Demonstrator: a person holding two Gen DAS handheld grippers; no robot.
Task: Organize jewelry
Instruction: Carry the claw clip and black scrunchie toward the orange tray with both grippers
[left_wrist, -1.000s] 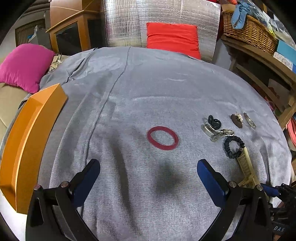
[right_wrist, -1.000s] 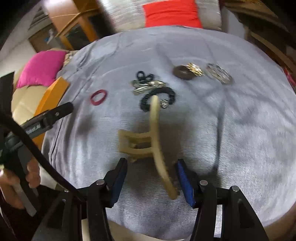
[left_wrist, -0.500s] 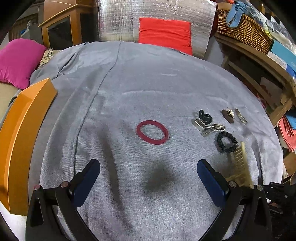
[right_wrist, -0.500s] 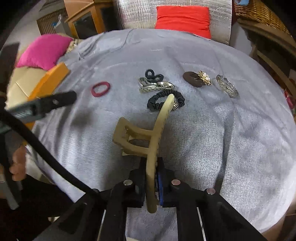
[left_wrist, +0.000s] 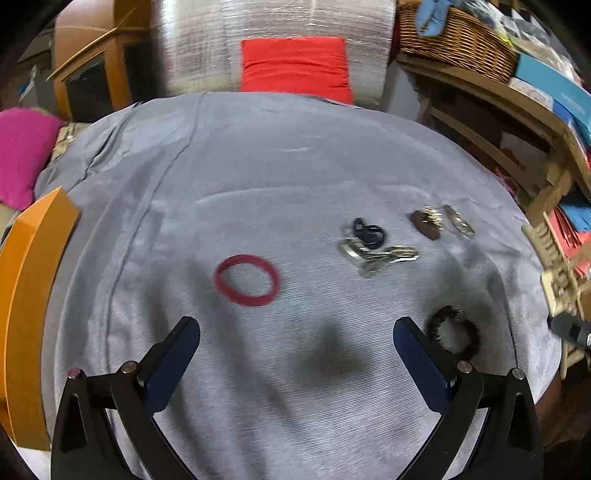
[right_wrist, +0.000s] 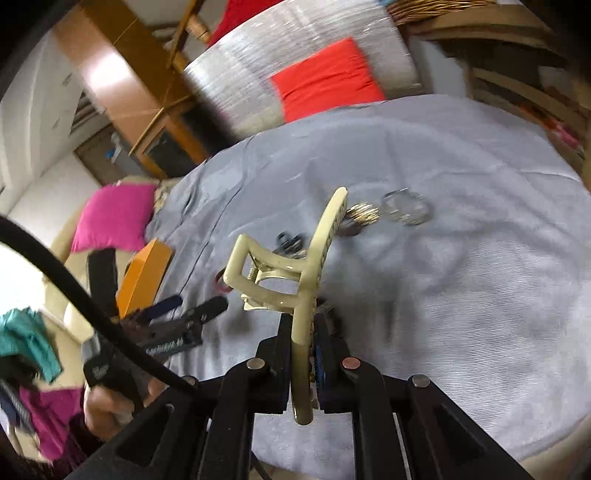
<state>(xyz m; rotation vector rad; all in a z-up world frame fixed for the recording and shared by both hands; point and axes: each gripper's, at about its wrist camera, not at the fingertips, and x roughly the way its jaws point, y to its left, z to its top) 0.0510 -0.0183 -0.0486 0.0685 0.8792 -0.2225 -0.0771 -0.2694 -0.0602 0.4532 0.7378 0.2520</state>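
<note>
While the right gripper (right_wrist: 306, 354) clamps its jaws on the cream plastic claw hair clip (right_wrist: 295, 266), the left gripper (left_wrist: 295, 345) hangs wide open just short of the red elastic hair ring (left_wrist: 245, 280).

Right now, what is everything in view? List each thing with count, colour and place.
grey cloth: one, grey, covers the surface.
red hair tie: one, red, middle of cloth.
black scrunchie: one, black, by the left tool's right finger.
silver clips: a blurred cluster, silver, right of the red tie.
small black clip: one, black, behind the silver clips.
orange box: one, orange, left edge.
red cushion: one, red, far side.
beige claw clip: one, beige, lifted off the cloth.
left tool: open, empty.
right tool: shut on the claw clip.
</note>
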